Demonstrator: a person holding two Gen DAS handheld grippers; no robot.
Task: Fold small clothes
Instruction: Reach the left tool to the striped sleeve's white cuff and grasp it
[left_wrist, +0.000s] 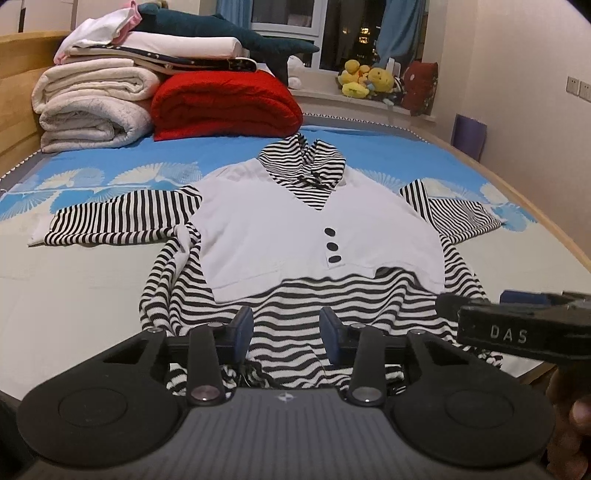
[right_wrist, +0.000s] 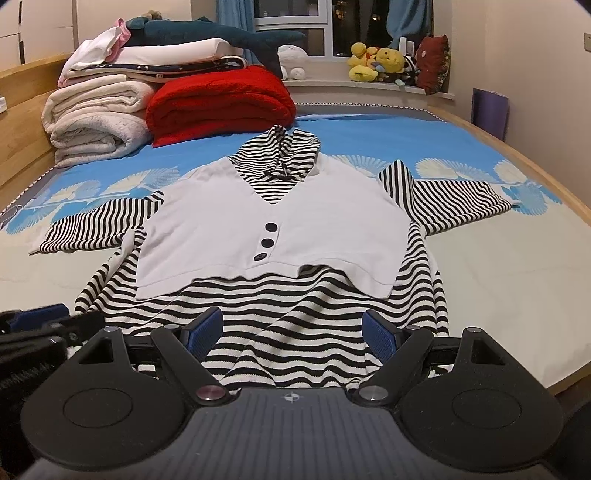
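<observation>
A small black-and-white striped dress (left_wrist: 295, 317) with a white vest-like panel (left_wrist: 295, 236) sewn over its chest is laid flat, front up, on a bed (left_wrist: 92, 295) whose cover is cream near the cameras and blue with pale fan shapes farther back. Three dark buttons (left_wrist: 332, 245) are seen in a line down the lower middle of the white panel, and a striped hood (left_wrist: 306, 162) is bunched at the neck, toward the far end of the bed. The two striped sleeves are spread out to either side, the left sleeve (left_wrist: 122, 218) lying flat and the right sleeve (right_wrist: 450, 203) angled outward. The striped hem lies nearest the cameras, rumpled into folds. The left gripper (left_wrist: 286, 332) is held low over the hem with its blue pads partly closed, a fold of the striped cloth standing between them; whether the pads press on the cloth cannot be told. The right gripper (right_wrist: 293, 338) is held beside it over the same hem with its jaws spread wide, the cloth lying between the fingers without being pinched. Each gripper is glimpsed at the edge of the other's view. At the head of the bed a red blanket (left_wrist: 229, 107) is folded next to a stack of white blankets (left_wrist: 92, 107), and yellow plush toys (left_wrist: 365, 77) are lined up on the windowsill.
</observation>
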